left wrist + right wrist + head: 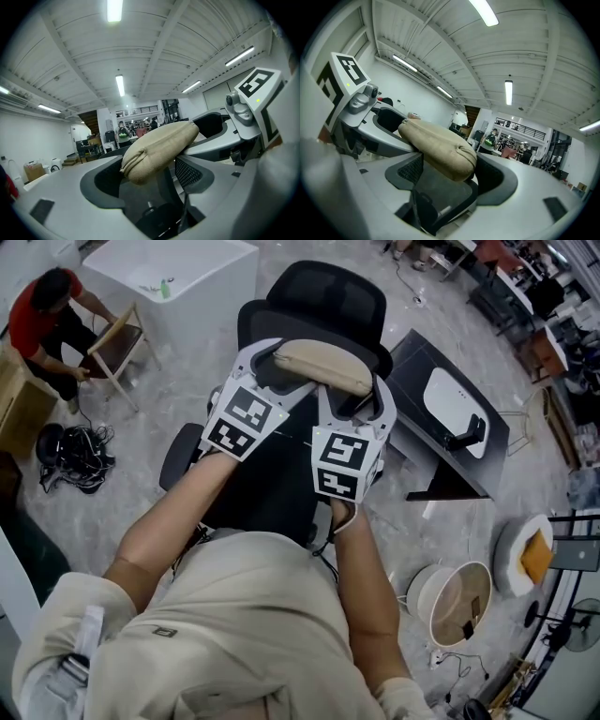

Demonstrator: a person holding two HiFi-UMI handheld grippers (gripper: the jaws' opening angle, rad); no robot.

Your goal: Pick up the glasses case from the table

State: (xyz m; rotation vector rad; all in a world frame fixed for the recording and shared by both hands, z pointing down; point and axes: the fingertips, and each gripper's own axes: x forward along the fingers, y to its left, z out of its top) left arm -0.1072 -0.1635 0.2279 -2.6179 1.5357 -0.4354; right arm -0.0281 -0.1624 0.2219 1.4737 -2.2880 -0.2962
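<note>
A beige zippered glasses case [323, 365] is held up in the air between both grippers, above a black office chair. My left gripper [281, 360] is shut on its left end and my right gripper [361, 390] on its right end. In the left gripper view the case [159, 149] sits pinched between the grey jaws of the left gripper [150, 174], with the right gripper's marker cube [257, 89] beyond it. The right gripper view shows the case [438, 149] clamped in the right gripper [450, 172], and the left gripper [349, 93] holding its far end.
Below stands the black office chair [314, 296]. A white table [187, 273], a wooden chair [117, 341] and a seated person in red [42, 310] are at the upper left. A black desk [450, 423] is at the right, a round stool [459, 601] below it, cables [75, 457] on the floor.
</note>
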